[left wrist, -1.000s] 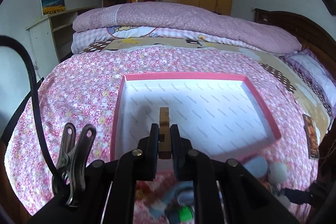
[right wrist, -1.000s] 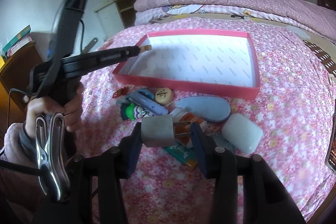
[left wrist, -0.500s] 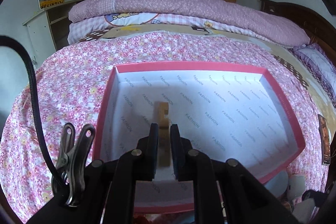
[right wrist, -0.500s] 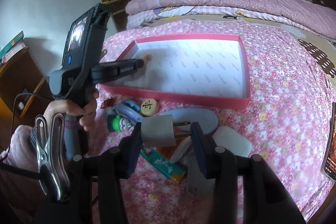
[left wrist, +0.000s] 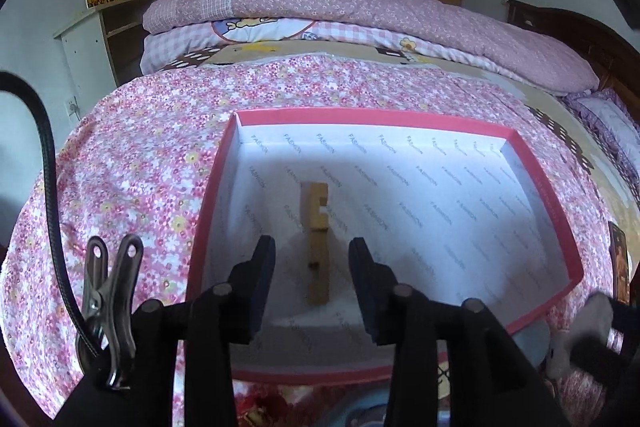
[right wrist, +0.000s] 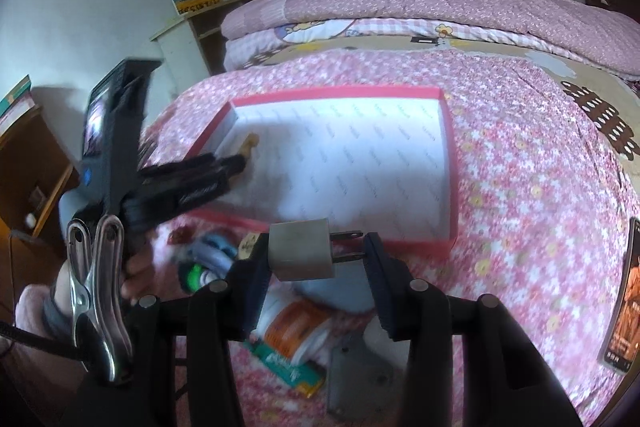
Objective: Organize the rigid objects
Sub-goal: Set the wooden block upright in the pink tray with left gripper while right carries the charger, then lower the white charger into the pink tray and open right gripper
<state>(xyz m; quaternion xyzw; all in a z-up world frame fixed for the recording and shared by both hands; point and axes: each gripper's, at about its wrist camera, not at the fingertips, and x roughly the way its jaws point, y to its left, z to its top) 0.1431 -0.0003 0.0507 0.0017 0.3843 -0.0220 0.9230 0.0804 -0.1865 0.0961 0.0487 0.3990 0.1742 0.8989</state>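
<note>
A pink-rimmed box (left wrist: 556, 203) with a white lining lies on the flowered bedspread; it also shows in the right wrist view (right wrist: 450, 163). A wooden letter piece (left wrist: 318, 239) lies on the box floor near its left front corner. My left gripper (left wrist: 312, 267) is open just above it, one finger on each side, not touching. In the right wrist view the wooden piece (right wrist: 249, 143) shows at the tip of the left gripper (right wrist: 236, 163). My right gripper (right wrist: 316, 255) is shut on a white plug adapter (right wrist: 302, 251), held above the pile in front of the box.
A pile of small items lies in front of the box: an orange-and-white packet (right wrist: 292, 331), a green flat pack (right wrist: 288, 371), a grey piece (right wrist: 356, 375), a toy with green (right wrist: 194, 273). A dark card (right wrist: 624, 299) lies at the right. Folded quilts (left wrist: 360, 11) lie behind.
My left gripper has moved forward over the box, lowered and opened, letting the wooden piece down onto the box floor. My right gripper has moved closer to the box with the adapter.
</note>
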